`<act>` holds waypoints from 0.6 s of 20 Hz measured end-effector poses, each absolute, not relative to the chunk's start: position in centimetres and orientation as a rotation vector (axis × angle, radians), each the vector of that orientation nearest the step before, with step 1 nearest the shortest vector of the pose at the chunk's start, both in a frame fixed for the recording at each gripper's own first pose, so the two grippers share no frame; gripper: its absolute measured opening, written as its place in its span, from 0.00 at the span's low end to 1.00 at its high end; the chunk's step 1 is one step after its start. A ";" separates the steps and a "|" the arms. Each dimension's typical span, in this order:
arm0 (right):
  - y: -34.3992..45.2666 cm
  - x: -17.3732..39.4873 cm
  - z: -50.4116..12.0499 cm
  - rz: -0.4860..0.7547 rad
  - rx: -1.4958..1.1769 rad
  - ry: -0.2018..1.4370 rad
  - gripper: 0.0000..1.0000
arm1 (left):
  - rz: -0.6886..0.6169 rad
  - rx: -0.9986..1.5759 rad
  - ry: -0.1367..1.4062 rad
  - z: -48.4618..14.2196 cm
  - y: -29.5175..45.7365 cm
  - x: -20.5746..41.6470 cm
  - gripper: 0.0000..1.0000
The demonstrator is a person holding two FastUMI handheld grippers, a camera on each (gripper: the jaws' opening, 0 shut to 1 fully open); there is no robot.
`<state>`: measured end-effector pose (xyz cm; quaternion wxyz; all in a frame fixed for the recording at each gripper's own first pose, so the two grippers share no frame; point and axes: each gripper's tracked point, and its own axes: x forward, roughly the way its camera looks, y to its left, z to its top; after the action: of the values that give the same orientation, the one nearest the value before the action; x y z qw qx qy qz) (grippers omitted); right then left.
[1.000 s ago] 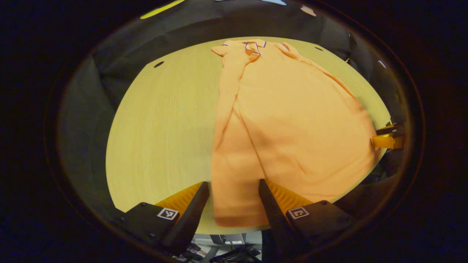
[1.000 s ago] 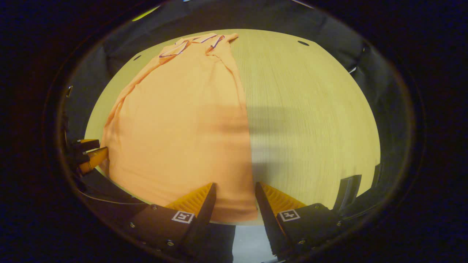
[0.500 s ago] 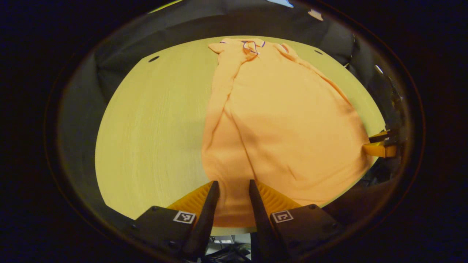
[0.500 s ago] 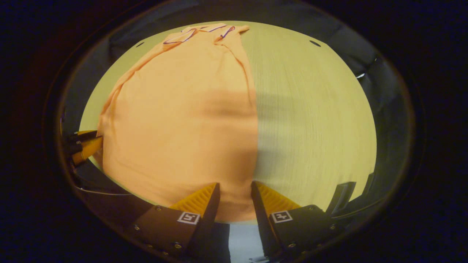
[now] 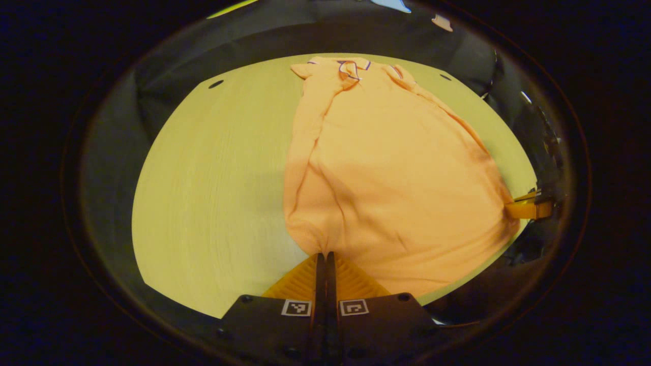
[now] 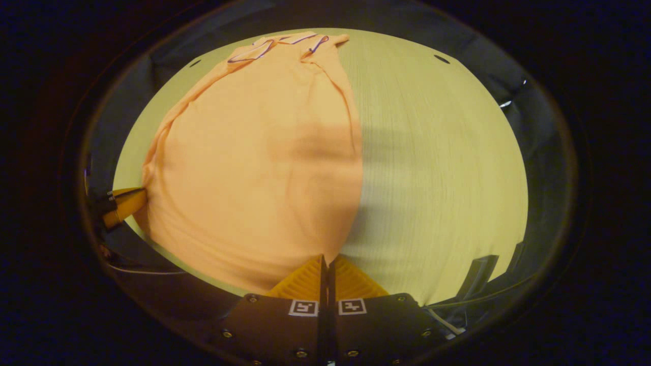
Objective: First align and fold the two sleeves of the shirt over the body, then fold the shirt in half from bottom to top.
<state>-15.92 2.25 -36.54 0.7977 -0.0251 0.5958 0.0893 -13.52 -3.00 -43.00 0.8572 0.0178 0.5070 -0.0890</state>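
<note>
An orange shirt (image 5: 391,173) lies lengthwise on the light wooden table (image 5: 213,188), collar at the far end, both sleeves folded in over the body. In the left gripper view my left gripper (image 5: 322,256) is shut on the shirt's near left hem corner, and the cloth bunches into the pinch. In the right gripper view the shirt (image 6: 254,162) spreads to the left, and my right gripper (image 6: 325,258) is shut on its near right hem corner. Each view catches the other gripper at the opposite hem corner: the right gripper (image 5: 524,207) and the left gripper (image 6: 122,203).
The table (image 6: 437,168) is round-edged with small dark holes (image 5: 216,84) near its far rim. Black booth cloth surrounds it. Bare wood lies to the left of the shirt in the left gripper view and to the right of it in the right gripper view.
Both grippers went from open around the hem to shut on its two corners. The hem has been drawn in and slightly lifted, bunching the cloth at each pinch.
</note>
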 end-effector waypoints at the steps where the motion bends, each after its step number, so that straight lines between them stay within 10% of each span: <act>1: 2.5 -15.9 -36.4 0.195 -0.020 1.282 0.00 | -0.186 0.008 1.052 -42.4 -3.0 -13.2 0.06; 12: 4.2 -8.7 -28.5 0.235 0.100 1.107 0.00 | -0.157 -0.158 0.926 -35.8 -1.7 -6.9 0.06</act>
<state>-8.73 4.20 -28.47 0.8429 0.0472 0.5244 0.1110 -6.88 -1.74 -35.76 0.8887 -0.0761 0.4458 -0.0757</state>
